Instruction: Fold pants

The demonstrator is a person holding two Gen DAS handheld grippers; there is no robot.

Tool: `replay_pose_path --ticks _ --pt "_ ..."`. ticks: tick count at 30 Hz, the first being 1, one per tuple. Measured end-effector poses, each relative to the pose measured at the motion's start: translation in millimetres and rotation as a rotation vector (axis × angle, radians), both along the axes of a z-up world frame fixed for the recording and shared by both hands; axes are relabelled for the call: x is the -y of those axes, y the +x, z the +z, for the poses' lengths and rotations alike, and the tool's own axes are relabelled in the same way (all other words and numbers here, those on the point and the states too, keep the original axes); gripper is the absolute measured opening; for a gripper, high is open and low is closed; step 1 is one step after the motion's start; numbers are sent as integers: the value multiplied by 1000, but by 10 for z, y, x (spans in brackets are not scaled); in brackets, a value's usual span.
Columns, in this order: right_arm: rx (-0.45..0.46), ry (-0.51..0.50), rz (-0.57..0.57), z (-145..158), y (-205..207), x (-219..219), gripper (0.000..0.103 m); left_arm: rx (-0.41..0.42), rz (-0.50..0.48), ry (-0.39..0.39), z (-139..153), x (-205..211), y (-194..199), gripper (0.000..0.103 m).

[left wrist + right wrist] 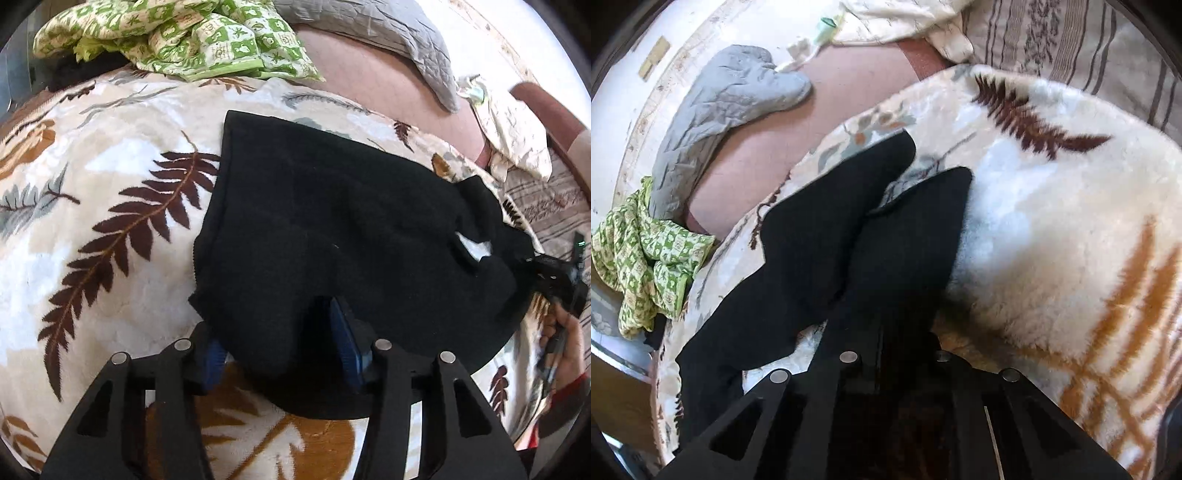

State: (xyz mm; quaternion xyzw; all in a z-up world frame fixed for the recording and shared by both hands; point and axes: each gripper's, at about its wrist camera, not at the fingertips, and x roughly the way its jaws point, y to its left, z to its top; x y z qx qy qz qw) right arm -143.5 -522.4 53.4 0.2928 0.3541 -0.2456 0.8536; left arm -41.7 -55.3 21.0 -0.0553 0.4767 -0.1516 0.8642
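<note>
The black pants point(332, 221) lie folded on a leaf-patterned fleece blanket point(110, 221). In the left wrist view my left gripper point(284, 354) has its blue pads point(347, 350) spread wide, with the near edge of the pants draped between them. My right gripper point(554, 277) shows at the right edge of that view, at the pants' far corner. In the right wrist view my right gripper point(882, 325) is shut on the black pants point(849, 229), whose two leg ends spread out ahead on the blanket point(1052, 221).
A green checked cloth point(177, 37) and a grey quilted pillow point(388, 33) lie at the far side of the bed, beside a pink sheet point(388, 85). A striped cover point(1071, 33) lies at the far right. The green cloth also shows in the right wrist view point(646, 251).
</note>
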Motion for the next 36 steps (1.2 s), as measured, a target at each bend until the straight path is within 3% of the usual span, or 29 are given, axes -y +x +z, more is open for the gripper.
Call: replay_pose_path --ticks 1,2,7,11,16,19,22,24,30,33,36 --pt "-3 -37 2 62 -46 -51 5 2 0 2 7 3 -4 29" --pt "-6 -66 2 114 -100 -95 5 -1 2 4 10 -3 5 18" --pt "21 -65 -33 243 -454 -190 5 -11 -25 -40 99 -84 -9 11" --pt "28 -56 -51 293 -699 -323 5 -23 -37 -117 282 -293 -37 10" --pt "45 -27 -31 356 -1009 -530 5 -11 -74 -141 467 -562 -160 11" --pt "26 -21 -3 292 -1180 -724 5 0 -72 -77 451 -667 -230 11" --pt "-116 -30 13 81 -1245 -825 13 -44 -82 -18 268 -658 -230 14" --pt "-165 -25 -23 24 -1357 -778 24 -63 -82 28 149 -644 -248 18" --pt "-113 -105 -207 384 -1806 -654 34 13 -54 73 317 -729 -336 36" --pt "-37 -100 -120 490 -1714 -729 36 84 -17 78 473 -776 -399 37" --pt "-59 -105 2 432 -1433 -862 43 112 -14 55 539 -792 -382 39"
